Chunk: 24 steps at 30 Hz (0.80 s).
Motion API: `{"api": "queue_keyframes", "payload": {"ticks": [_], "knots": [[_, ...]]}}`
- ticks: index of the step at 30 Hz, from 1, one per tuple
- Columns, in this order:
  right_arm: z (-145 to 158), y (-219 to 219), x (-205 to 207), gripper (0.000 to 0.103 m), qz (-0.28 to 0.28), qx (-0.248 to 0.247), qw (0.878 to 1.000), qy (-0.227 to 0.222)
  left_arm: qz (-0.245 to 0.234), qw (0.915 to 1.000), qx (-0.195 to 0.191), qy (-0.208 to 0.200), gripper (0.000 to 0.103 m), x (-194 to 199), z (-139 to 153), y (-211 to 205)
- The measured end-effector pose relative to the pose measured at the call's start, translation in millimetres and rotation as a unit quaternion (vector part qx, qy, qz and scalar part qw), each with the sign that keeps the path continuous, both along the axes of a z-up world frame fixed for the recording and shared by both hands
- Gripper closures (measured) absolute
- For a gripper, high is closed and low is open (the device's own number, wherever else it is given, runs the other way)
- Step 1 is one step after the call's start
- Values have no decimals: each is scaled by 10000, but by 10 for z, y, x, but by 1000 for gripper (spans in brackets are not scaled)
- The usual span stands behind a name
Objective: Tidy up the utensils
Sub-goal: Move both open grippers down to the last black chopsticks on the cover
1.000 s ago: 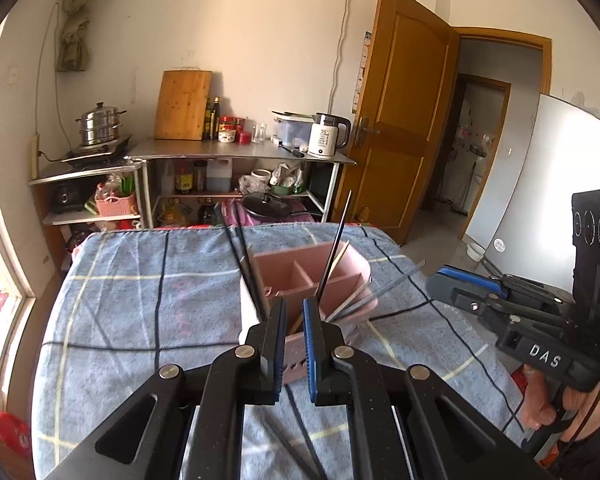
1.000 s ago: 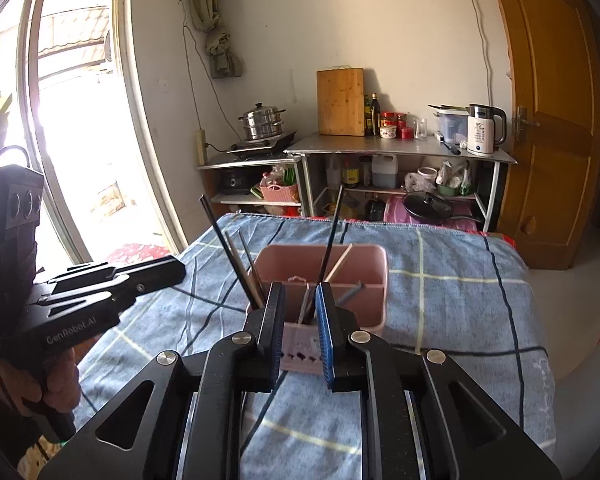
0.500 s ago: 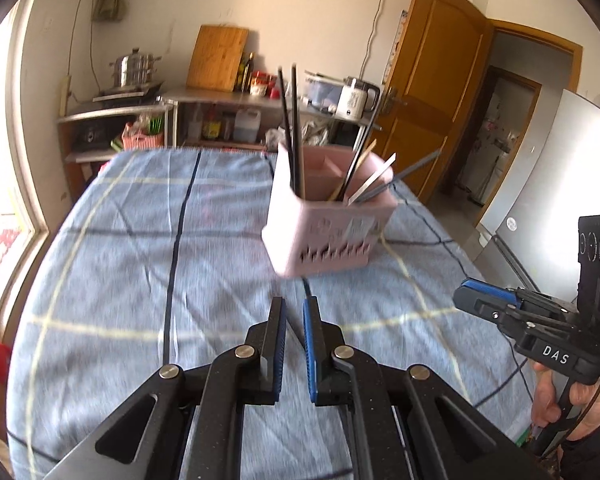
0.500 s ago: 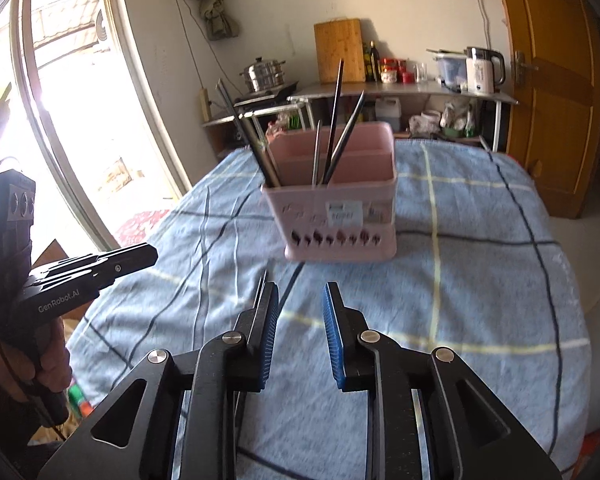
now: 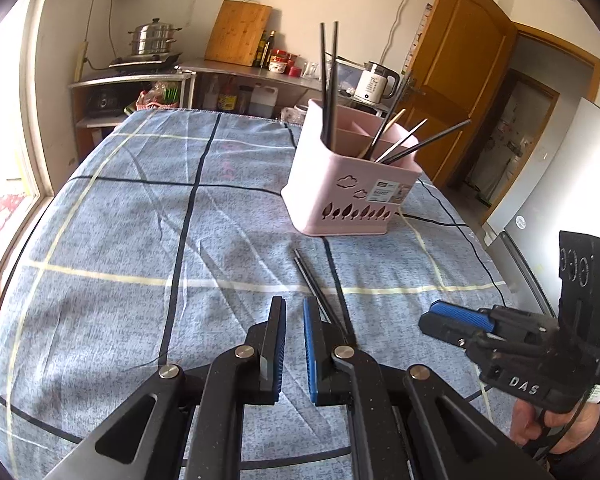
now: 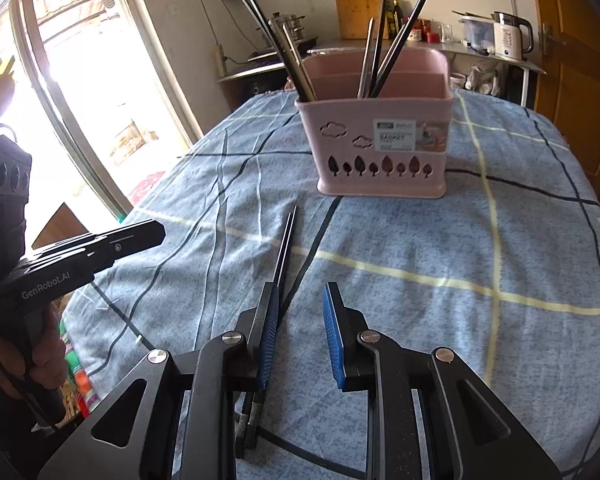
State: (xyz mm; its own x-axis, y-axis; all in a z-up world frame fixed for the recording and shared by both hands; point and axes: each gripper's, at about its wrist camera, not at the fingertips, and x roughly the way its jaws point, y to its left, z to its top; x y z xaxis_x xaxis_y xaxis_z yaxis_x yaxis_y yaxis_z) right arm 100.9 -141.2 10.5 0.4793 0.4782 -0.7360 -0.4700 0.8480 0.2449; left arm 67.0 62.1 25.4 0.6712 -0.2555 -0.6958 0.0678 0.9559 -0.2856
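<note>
A pink utensil basket point(image 5: 340, 200) point(image 6: 380, 160) stands upright on the blue checked tablecloth point(image 5: 140, 240), with several dark and pale chopsticks point(image 5: 328, 80) point(image 6: 396, 40) sticking out of its compartments. A loose pair of dark chopsticks point(image 5: 310, 276) point(image 6: 285, 244) lies flat on the cloth in front of it. My left gripper point(image 5: 294, 304) hovers low over the cloth, shut and empty, just left of that pair's near part. My right gripper point(image 6: 300, 292) is open with nothing between its pads; the loose pair runs under its left finger point(image 6: 270, 308).
Each gripper shows in the other's view, held by a hand: the right gripper point(image 5: 456, 316) and the left gripper point(image 6: 140, 236). Behind the table stand a metal counter point(image 5: 240, 70) with a kettle point(image 5: 376, 84), a wooden door point(image 5: 460, 72) and a bright window point(image 6: 80, 80).
Both grippers have come down and back from above the basket to low over the near cloth. The right jaws have widened. The loose chopstick pair has come into view.
</note>
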Motion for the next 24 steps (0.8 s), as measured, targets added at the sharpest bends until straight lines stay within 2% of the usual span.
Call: {"api": "queue_keyframes", "payload": {"ticks": [14,24], "knots": [[-480,391,250,79,141,-378,9970,667,192,9996,-176,135,95,27,-156,220],[-497,436,228,79,97,-574,9968,551,250,9991,-284,182,95,30,-208,297]]}}
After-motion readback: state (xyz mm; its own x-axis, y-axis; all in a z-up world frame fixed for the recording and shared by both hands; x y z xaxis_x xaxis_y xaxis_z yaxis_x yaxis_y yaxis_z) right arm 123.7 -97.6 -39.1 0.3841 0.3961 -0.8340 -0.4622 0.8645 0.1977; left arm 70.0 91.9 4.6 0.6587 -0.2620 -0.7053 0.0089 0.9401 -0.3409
